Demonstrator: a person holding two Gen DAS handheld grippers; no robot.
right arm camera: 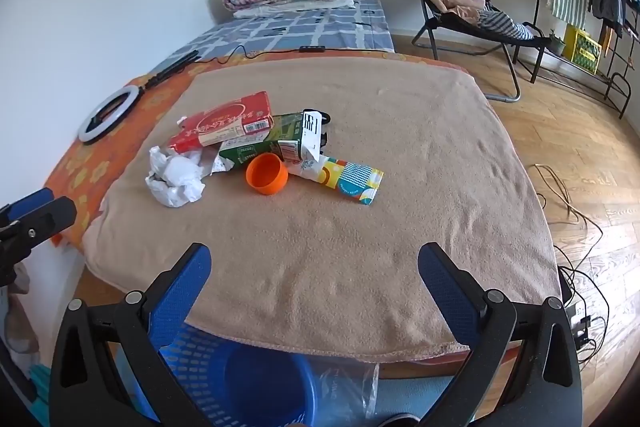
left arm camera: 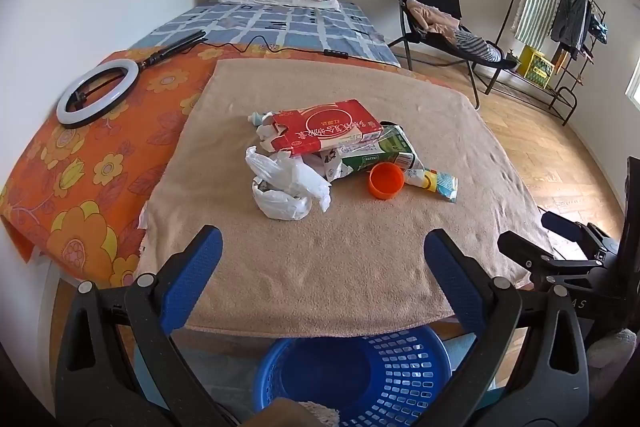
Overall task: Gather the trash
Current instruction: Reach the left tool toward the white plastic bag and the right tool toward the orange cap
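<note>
Trash pile: it lies on the tan blanket [left arm camera: 340,267] in front of you, toward the middle, well ahead of both your tools.
Red box [left arm camera: 326,129]: flat carton on top of the pile, leaning on the green carton [left arm camera: 384,153] beneath it.
Green carton: crushed, on its side, touching the red box; in your right view a white printed label sticks up from its end.
Orange cap [left arm camera: 386,181]: on its side with the open mouth toward you, just in front of the green carton.
Patterned wrapper [right arm camera: 348,181]: flat on the blanket, just right of the orange cap, one end reaching the green carton.
White plastic bag [left arm camera: 286,189]: crumpled, at the left edge of the pile, nearest your left tool.
Left gripper [left arm camera: 322,251]: your fingers stand wide apart with nothing between them, above the near part of the blanket, tilted downward.
Right gripper [right arm camera: 314,261]: fingers likewise spread wide and empty, above the near edge of the blanket.
Blue basket [left arm camera: 400,367]: perforated plastic, on the floor below the blanket's near edge, between your two tools.
Ring light [left arm camera: 98,93]: lying on the orange flowered cloth [left arm camera: 80,179] left of the blanket, apart from the pile.
</note>
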